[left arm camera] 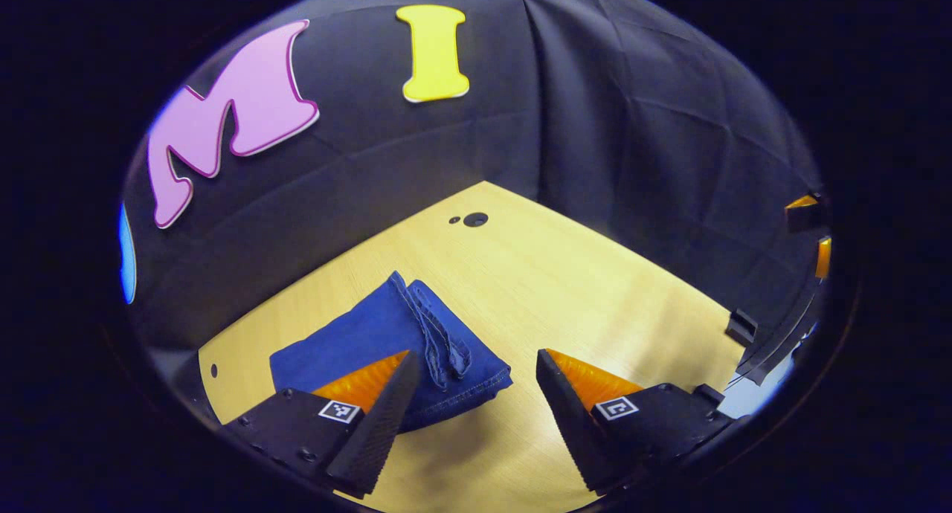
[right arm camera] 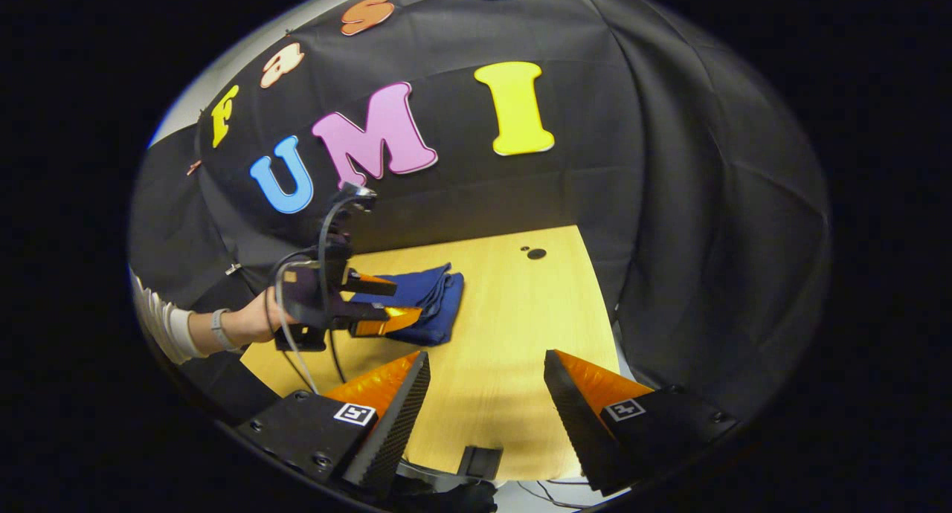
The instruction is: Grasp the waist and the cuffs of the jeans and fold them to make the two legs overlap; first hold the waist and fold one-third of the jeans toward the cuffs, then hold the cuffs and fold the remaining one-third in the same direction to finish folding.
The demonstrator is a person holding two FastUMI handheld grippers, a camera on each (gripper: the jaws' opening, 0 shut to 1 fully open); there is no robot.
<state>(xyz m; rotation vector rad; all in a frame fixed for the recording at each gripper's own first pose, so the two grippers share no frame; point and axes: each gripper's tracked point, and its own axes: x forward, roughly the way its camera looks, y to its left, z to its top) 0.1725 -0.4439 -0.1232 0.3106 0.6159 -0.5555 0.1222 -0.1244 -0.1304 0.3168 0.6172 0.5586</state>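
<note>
Left gripper view: left gripper [left arm camera: 472, 383] released above the table [left arm camera: 565, 290], folded jeans [left arm camera: 387, 342] just beyond its left finger (cuffs on top), while right gripper [right arm camera: 487, 390] hangs apart too, empty, jeans [right arm camera: 424, 305] far left of it.

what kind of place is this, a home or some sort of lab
Most likely a recording booth or lab setup, not a home. Black cloth walls in a bare wooden table, with nothing on it but the folded jeans. A person's hand holds the cabled left gripper beside them.
</note>
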